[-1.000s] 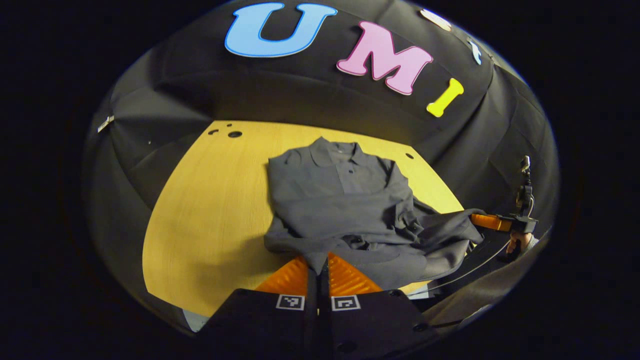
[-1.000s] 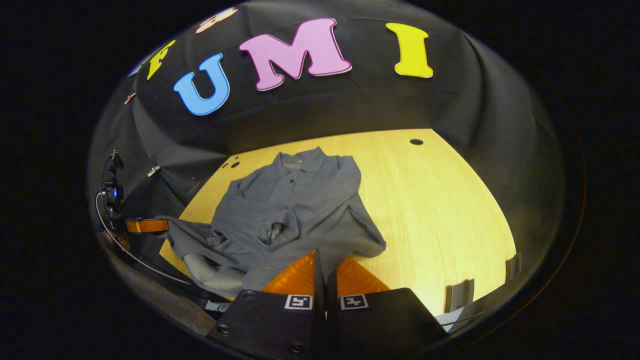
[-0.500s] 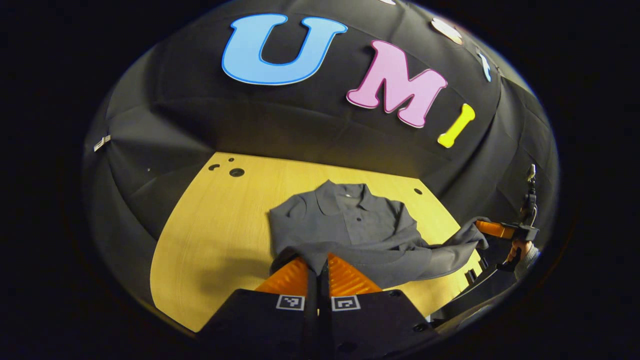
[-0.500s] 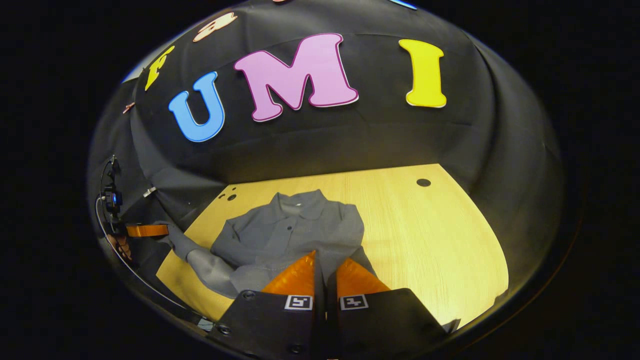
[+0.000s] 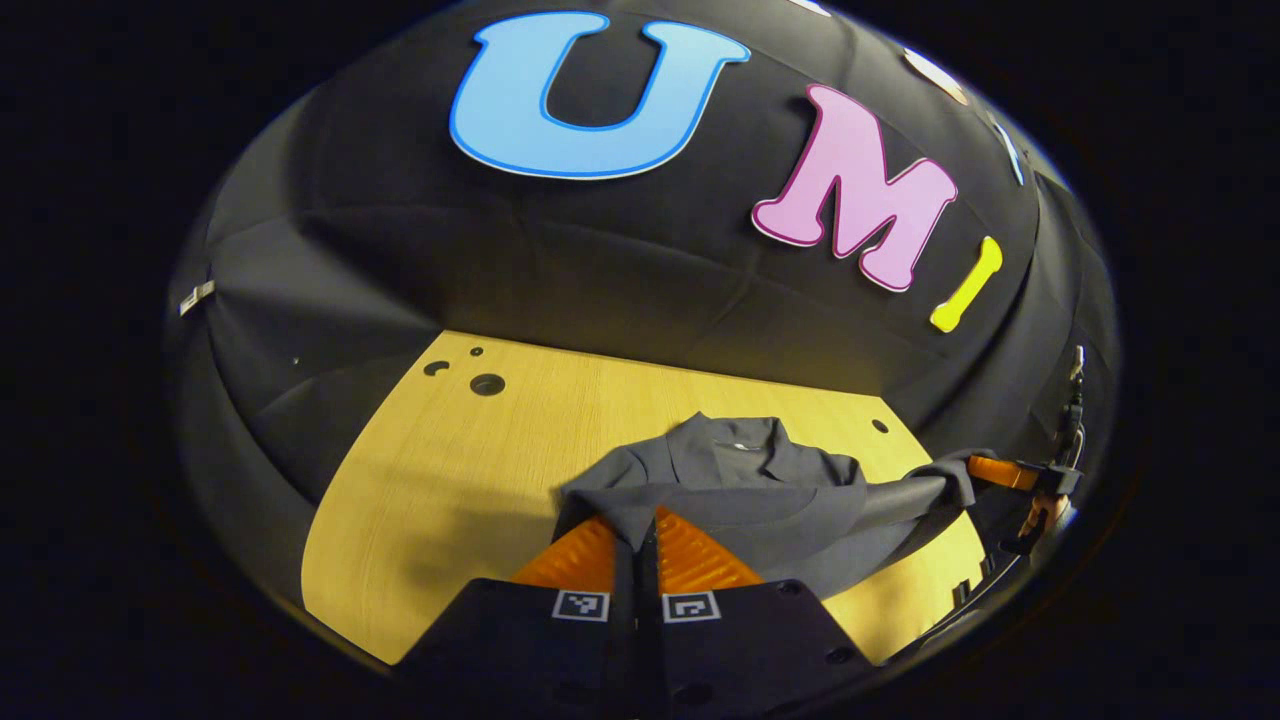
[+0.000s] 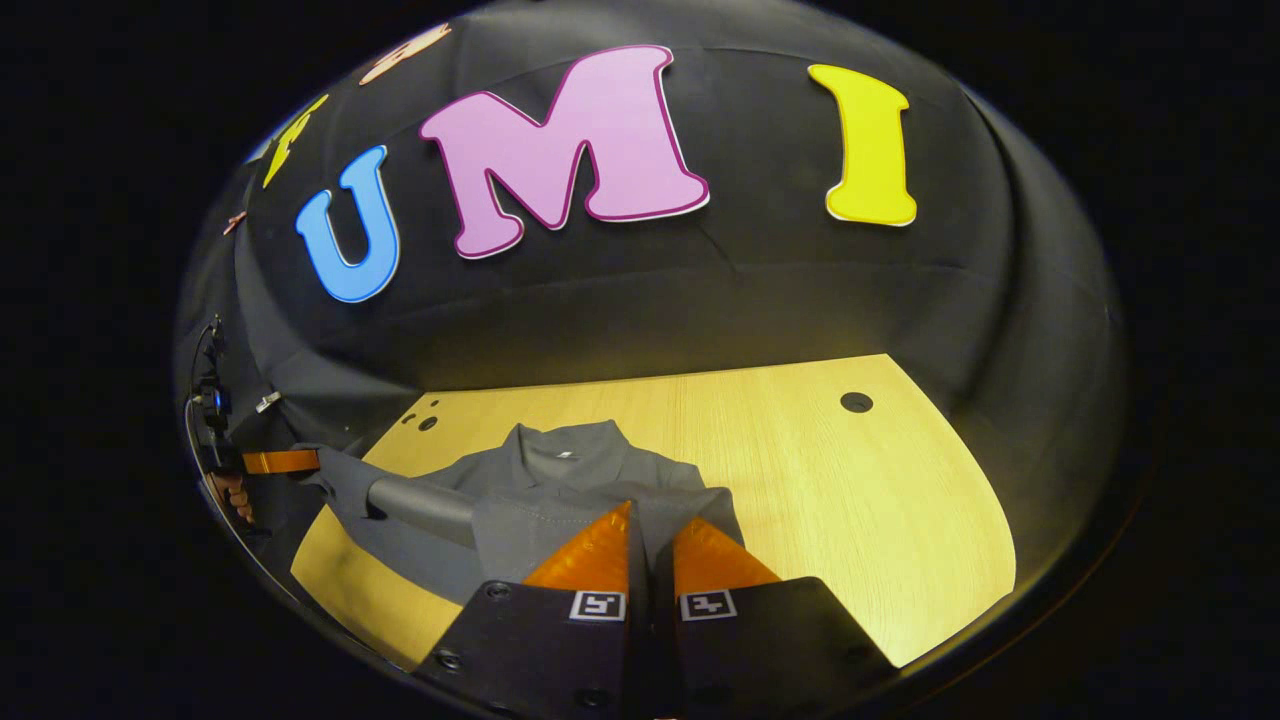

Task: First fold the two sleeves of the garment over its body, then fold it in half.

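1. The grey garment (image 5: 740,480) lies on the yellow wooden bench (image 5: 450,480) with its collar (image 5: 735,445) toward the far wall. Its near hem is lifted off the wood and stretched between the two grippers.
2. The left gripper (image 5: 637,535) has its orange fingers (image 5: 575,550) closed on one corner of the hem, with cloth pinched between them.
3. The right gripper (image 6: 650,545) likewise has its fingers (image 6: 600,550) pressed together on the other hem corner. In the left gripper view it appears far off at the right edge (image 5: 1000,470), with the hand (image 5: 1040,515) that holds it.
4. By my judgement, this is the fold in half: the hem is being carried toward the collar.
5. Risk: if one gripper travels ahead of the other, the hem lands skewed and the halves do not match.
6. Risk: the sleeves folded over the body may slide out as the cloth is pulled over, since nothing pins them. I cannot tell how they lie under the raised cloth.
7. Risk: the cloth sags between the grippers, so setting it down slack would trap a wrinkle. A thin pinch at a corner could also slip under tension.
8. The bench is smooth pale wood with round holes (image 5: 487,384) near its far corners, so the garment can slide on it.
9. Black cloth (image 6: 700,300) walls the booth on all sides, and the light is dim at the edges.
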{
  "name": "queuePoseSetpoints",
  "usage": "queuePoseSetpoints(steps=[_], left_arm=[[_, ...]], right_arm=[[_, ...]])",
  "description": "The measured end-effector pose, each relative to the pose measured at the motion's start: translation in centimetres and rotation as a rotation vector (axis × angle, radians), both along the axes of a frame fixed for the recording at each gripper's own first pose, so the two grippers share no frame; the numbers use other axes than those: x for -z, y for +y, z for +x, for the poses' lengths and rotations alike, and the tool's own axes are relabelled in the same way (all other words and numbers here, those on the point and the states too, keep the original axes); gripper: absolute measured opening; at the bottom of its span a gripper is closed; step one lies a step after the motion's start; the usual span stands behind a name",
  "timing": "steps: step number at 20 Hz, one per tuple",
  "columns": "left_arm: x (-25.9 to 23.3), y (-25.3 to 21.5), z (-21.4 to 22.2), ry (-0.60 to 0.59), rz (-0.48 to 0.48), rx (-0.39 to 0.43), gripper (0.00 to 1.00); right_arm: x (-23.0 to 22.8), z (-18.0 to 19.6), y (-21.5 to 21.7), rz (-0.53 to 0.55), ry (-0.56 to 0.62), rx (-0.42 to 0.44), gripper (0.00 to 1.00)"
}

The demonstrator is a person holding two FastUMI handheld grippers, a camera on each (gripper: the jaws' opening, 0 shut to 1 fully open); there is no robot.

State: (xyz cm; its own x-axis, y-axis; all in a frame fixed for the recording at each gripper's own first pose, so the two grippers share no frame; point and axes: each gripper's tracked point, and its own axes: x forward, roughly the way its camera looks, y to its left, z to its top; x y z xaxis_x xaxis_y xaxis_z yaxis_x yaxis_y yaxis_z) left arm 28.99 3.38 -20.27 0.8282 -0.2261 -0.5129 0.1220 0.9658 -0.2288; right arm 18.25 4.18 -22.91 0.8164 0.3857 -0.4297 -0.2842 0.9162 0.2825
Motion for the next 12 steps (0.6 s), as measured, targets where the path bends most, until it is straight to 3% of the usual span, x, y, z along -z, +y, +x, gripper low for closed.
queuePoseSetpoints(steps=[9, 12], left_arm=[[7.1, -0.2, 6.9, 0.066, 0.048, -0.064, 0.05], [10.0, -0.3, 8.0, 0.103, 0.063, -0.1, 0.05]], right_arm=[[6.5, 6.4, 1.5, -0.025, 0.073, 0.017, 0.05], [9.3, 7.3, 2.1, -0.084, 0.108, 0.011, 0.05]])
